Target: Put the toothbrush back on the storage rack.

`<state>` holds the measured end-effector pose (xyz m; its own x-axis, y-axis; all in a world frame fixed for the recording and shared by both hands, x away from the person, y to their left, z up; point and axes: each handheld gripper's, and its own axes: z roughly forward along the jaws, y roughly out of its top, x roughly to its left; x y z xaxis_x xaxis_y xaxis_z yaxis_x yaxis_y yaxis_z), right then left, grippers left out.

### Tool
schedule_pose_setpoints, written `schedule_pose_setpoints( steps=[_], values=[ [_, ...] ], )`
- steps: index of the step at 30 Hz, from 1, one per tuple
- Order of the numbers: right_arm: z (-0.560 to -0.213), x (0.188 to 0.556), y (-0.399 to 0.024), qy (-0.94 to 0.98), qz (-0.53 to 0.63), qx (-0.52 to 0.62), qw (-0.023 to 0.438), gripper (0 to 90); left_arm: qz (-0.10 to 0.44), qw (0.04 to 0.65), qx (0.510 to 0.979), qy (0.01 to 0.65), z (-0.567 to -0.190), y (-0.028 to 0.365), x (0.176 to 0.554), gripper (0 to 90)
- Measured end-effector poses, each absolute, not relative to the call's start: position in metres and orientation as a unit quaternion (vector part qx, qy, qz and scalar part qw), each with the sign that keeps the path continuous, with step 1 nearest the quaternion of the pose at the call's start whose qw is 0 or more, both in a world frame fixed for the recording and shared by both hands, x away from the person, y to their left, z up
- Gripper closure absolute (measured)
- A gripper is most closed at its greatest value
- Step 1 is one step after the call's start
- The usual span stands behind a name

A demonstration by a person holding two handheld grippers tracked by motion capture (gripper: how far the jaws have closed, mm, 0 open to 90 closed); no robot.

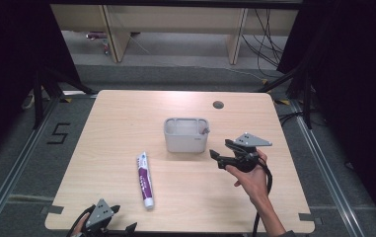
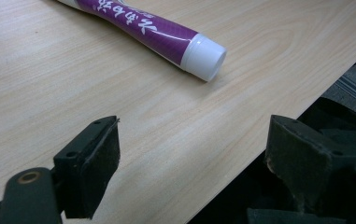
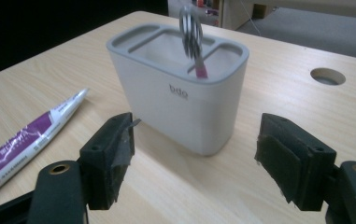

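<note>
High view: your right gripper (image 1: 221,150) hovers just right of the grey holder (image 1: 186,134) near the table's (image 1: 126,113) middle, jaws spread and empty. In the right gripper view the holder stands upright ahead of those jaws, not between them, with a ringed tool (image 3: 192,39) (pink-tipped, blurred) standing in one end compartment. The purple tube (image 1: 145,179) lies flat left of the holder, well apart from it, cap toward you. Your left gripper (image 1: 107,223) sits at the table's near edge, jaws wide open, the tube's cap (image 2: 205,57) ahead of them.
</note>
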<state>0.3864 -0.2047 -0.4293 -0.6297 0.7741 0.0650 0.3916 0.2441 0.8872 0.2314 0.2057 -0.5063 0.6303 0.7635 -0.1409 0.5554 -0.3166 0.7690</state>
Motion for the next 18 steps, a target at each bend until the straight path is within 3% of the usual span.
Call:
schedule_pose_setpoints(
  steps=[6, 18],
  values=[
    [-0.437, 0.372, -0.212, 0.758, 0.477, 0.410, 0.173, 28.3, 0.126, 0.410, 0.807, 0.406, -0.506, 0.207, 0.231, 17.3],
    [-0.449, 0.355, -0.227, 0.767, 0.464, 0.403, 0.187, 28.2, 0.126, 0.412, 0.803, 0.411, -0.506, 0.207, 0.231, 17.4]
  ],
)
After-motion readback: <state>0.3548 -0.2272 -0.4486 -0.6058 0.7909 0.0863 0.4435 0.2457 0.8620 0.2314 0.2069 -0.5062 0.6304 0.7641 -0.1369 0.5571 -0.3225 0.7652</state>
